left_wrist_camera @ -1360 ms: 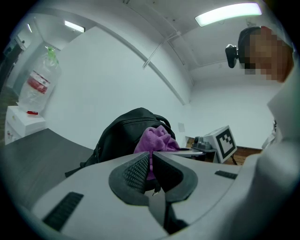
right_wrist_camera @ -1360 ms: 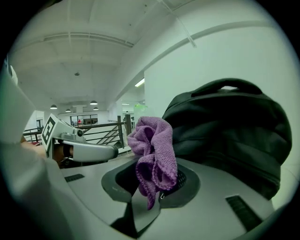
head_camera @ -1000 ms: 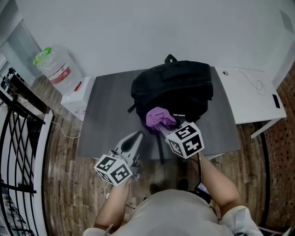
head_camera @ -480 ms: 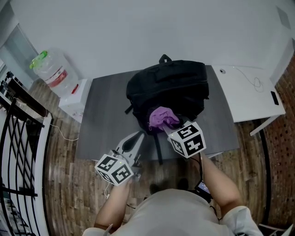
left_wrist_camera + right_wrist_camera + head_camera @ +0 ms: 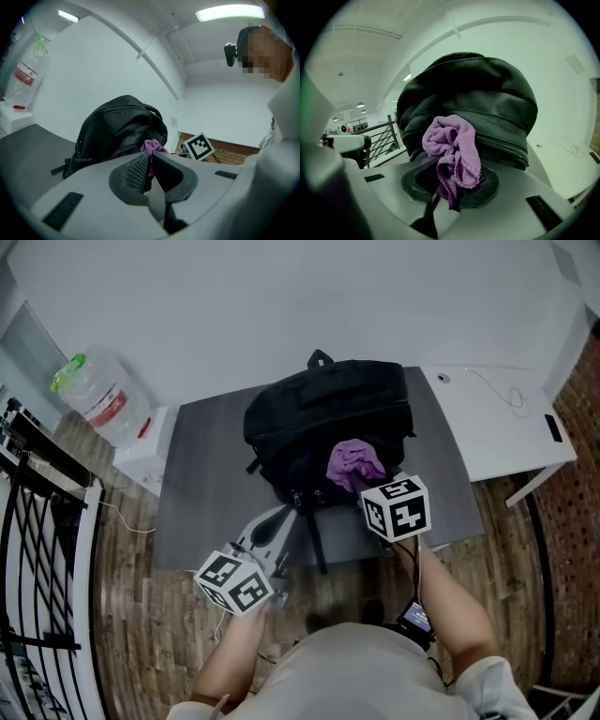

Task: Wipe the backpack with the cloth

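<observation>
A black backpack point(image 5: 319, 418) lies on a dark grey table point(image 5: 206, 484); it also fills the right gripper view point(image 5: 487, 93) and shows in the left gripper view point(image 5: 117, 126). My right gripper point(image 5: 361, 486) is shut on a purple cloth point(image 5: 354, 463), which is pressed against the backpack's front right side. The cloth bunches out between the jaws point(image 5: 452, 154). My left gripper point(image 5: 272, 526) hovers at the table's front edge, left of the backpack's strap, shut with nothing in it point(image 5: 149, 171).
A white desk point(image 5: 497, 418) with a cable adjoins the table on the right. A water bottle point(image 5: 94, 395) on a white box stands at the left, beside a black railing point(image 5: 37, 549). Wooden floor lies below.
My right gripper has carried the cloth rightward across the backpack's front. The left gripper has stayed in place.
</observation>
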`<state>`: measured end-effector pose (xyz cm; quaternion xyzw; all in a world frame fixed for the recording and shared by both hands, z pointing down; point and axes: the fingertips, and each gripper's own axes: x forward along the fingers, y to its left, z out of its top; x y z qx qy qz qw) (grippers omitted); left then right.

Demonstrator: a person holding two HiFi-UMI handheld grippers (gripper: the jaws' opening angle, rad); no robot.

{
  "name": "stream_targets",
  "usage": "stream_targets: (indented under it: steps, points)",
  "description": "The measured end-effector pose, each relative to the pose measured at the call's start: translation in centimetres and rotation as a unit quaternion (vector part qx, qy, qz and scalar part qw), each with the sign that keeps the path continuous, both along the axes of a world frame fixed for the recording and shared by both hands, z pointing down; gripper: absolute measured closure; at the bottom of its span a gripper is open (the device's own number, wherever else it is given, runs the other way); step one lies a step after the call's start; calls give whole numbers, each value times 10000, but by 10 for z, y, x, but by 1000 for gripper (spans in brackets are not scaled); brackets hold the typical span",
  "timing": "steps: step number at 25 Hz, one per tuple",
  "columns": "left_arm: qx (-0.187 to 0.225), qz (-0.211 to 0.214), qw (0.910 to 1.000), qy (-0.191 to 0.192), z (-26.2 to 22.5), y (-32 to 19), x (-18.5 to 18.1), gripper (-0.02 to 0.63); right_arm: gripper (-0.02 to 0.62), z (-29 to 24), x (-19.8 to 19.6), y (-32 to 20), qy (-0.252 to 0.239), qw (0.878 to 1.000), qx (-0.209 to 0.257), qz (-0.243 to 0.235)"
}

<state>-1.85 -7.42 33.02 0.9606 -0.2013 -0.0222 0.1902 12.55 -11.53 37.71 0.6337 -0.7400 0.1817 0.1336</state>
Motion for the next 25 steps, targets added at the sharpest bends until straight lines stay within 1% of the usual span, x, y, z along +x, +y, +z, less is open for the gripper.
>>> stream_targets:
  steps: [7,14,20,25]
  points:
    - [-13,162,9999,-1,3,2,15,586,499,4,26,15,86,9996,-13,286]
    - [-39,358,9994,1,6,8,31,586,499,5,43,33,138,9989,-11,446]
    - [-54,440,9990,1,7,10,38,586,499,5,61,50,139,9980,-15,621]
    - [-82,448,9990,-11,10,11,38,586,499,12,80,66,94,9959,-71,892]
